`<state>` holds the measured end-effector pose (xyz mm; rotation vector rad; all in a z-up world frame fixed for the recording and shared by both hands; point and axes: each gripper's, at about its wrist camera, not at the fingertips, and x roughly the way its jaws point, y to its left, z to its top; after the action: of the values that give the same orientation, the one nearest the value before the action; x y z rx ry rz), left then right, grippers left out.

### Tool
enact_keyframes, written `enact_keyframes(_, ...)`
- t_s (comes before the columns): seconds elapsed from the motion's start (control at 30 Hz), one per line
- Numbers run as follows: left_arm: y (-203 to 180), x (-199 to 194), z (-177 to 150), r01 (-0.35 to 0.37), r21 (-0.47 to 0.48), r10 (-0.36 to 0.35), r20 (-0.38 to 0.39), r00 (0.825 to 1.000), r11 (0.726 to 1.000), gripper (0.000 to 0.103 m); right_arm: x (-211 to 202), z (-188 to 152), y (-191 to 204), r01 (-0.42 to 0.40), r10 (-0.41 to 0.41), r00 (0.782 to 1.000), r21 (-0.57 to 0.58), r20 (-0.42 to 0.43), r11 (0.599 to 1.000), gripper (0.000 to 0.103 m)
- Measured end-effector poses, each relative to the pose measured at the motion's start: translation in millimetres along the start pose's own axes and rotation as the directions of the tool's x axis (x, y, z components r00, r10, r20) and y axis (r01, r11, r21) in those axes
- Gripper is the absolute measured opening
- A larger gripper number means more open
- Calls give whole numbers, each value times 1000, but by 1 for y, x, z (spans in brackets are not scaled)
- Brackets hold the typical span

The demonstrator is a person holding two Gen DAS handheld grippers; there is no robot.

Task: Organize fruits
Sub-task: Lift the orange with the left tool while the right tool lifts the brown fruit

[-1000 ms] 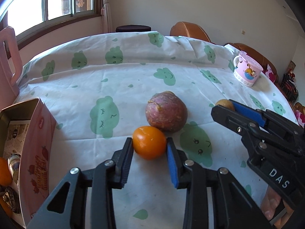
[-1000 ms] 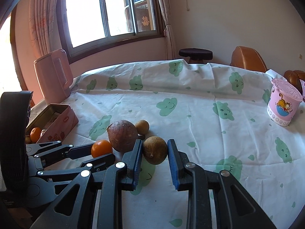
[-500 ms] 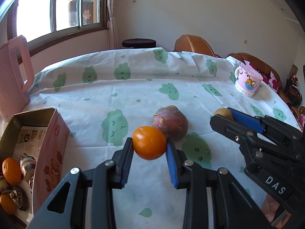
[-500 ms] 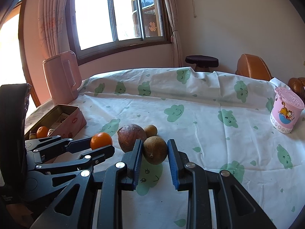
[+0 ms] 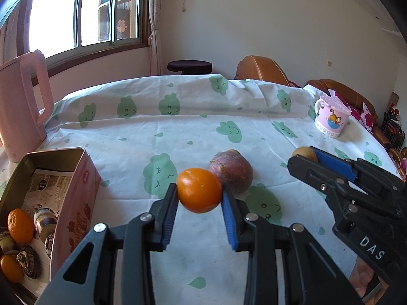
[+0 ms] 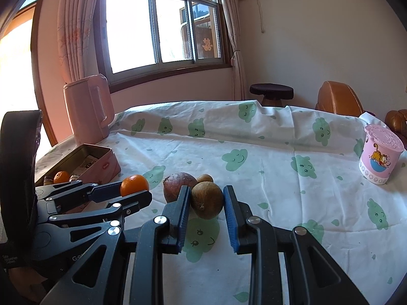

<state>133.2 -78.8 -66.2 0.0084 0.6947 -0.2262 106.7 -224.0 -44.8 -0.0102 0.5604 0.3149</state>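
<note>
My left gripper (image 5: 199, 204) is shut on an orange mandarin (image 5: 199, 189), held above the tablecloth; the same mandarin (image 6: 134, 185) shows at left in the right wrist view. My right gripper (image 6: 206, 203) is shut on a brown round fruit (image 6: 207, 199), whose tip (image 5: 304, 153) peeks out in the left wrist view. A purple-brown passion fruit (image 5: 232, 170) lies on the cloth behind the mandarin, with a small brown fruit (image 6: 205, 178) beside it. The open pink tin (image 5: 76, 178) at left holds mandarins (image 5: 19, 226) and wrapped sweets.
A pink kettle (image 5: 21, 101) stands at the far left behind the tin. A pink cartoon mug (image 5: 330, 118) sits at the right of the table. Brown chairs (image 5: 262, 70) and a dark stool (image 5: 189, 65) stand beyond the table's far edge.
Both grippers have lifted and tilted up with their fruits still held. The mandarin has risen off the cloth, and more of the tin and the kettle has come into view.
</note>
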Motion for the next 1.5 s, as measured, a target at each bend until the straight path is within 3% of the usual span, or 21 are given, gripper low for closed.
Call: enact_keyframes(1.5,3,-31,-3,-46,-22,49,162,986,999,35,-28,-3,4,33,-30,987,-22,156,999,28)
